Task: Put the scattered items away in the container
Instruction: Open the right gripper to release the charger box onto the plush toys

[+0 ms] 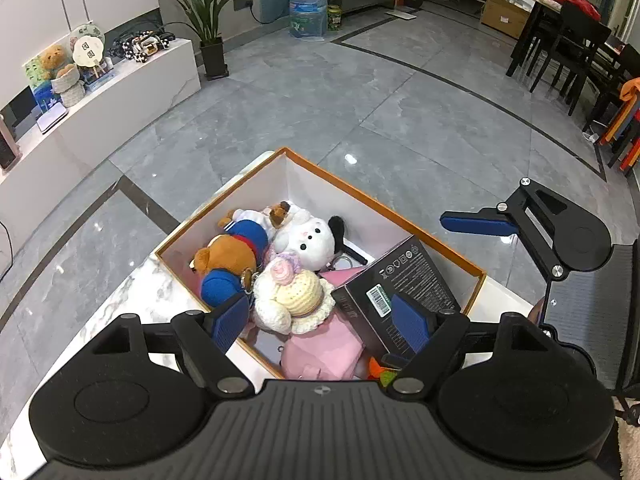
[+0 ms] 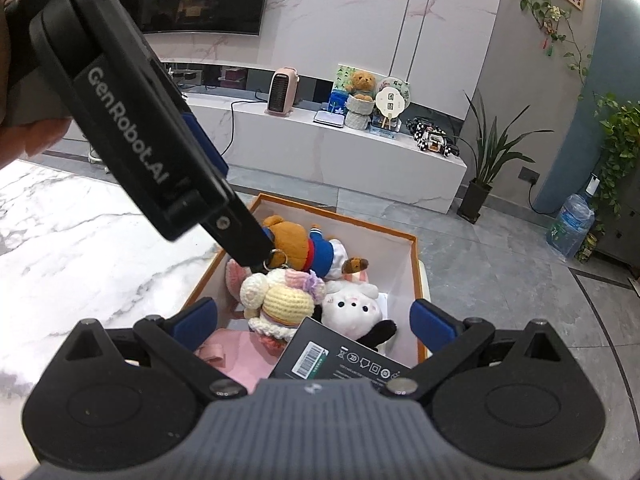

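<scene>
An orange-rimmed white box (image 1: 384, 204) (image 2: 416, 264) sits on the marble table. It holds a brown bear in blue (image 1: 232, 256) (image 2: 300, 244), a white plush (image 1: 308, 240) (image 2: 352, 304), a crocheted cream doll (image 1: 292, 296) (image 2: 280, 300), a pink item (image 1: 324, 348) (image 2: 228, 348) and a black carton (image 1: 400, 284) (image 2: 340, 360). My left gripper (image 1: 320, 324) is open above the near end of the box. My right gripper (image 2: 314, 322) is open above the box too; it also shows in the left wrist view (image 1: 532, 224).
The marble table (image 2: 80, 216) stretches to the left of the box. The grey tiled floor (image 1: 360, 92) lies beyond. A white TV bench (image 2: 360, 148) with a heater, toys and a plant stands behind; dark dining chairs (image 1: 568, 48) are far right.
</scene>
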`<action>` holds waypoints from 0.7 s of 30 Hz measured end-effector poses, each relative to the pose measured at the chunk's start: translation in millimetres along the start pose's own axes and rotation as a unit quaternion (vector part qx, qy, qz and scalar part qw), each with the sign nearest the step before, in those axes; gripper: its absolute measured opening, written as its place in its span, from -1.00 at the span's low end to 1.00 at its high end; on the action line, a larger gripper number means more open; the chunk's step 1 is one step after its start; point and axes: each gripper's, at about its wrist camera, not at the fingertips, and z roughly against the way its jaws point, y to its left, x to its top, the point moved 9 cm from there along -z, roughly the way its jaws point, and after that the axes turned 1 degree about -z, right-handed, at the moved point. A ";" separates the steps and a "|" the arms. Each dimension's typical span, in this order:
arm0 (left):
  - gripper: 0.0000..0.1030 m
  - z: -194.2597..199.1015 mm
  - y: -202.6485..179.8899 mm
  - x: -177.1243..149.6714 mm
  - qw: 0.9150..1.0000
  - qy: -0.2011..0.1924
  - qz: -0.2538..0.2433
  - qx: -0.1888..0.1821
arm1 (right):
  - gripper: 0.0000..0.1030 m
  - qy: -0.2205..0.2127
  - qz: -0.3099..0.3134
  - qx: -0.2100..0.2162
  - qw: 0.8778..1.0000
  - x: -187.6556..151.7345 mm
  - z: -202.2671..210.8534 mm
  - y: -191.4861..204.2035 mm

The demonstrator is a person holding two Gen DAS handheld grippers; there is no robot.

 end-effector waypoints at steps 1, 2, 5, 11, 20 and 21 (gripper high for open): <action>0.80 0.8 0.8 -0.1 1.000 -0.001 0.001 0.001 | 0.99 0.002 -0.003 -0.002 1.000 -0.1 0.2 -1.6; 0.80 1.4 1.1 -0.2 1.000 -0.002 0.002 0.001 | 0.99 0.005 -0.006 -0.005 1.000 -0.5 1.2 -3.6; 0.80 4.6 2.0 -1.9 1.000 -0.012 0.008 0.007 | 0.99 0.018 -0.038 -0.014 0.999 -0.8 5.6 -12.4; 0.80 18.8 7.5 -14.7 0.997 -0.060 0.046 0.030 | 0.99 0.050 -0.094 -0.047 0.993 -5.9 5.1 -26.8; 0.82 39.8 14.9 -26.8 0.988 -0.107 0.100 0.055 | 1.00 0.033 -0.150 -0.082 0.985 0.1 7.9 -35.4; 0.82 42.0 13.3 -27.4 0.987 -0.112 0.098 0.058 | 1.00 0.026 -0.163 -0.086 0.982 1.5 10.1 -39.4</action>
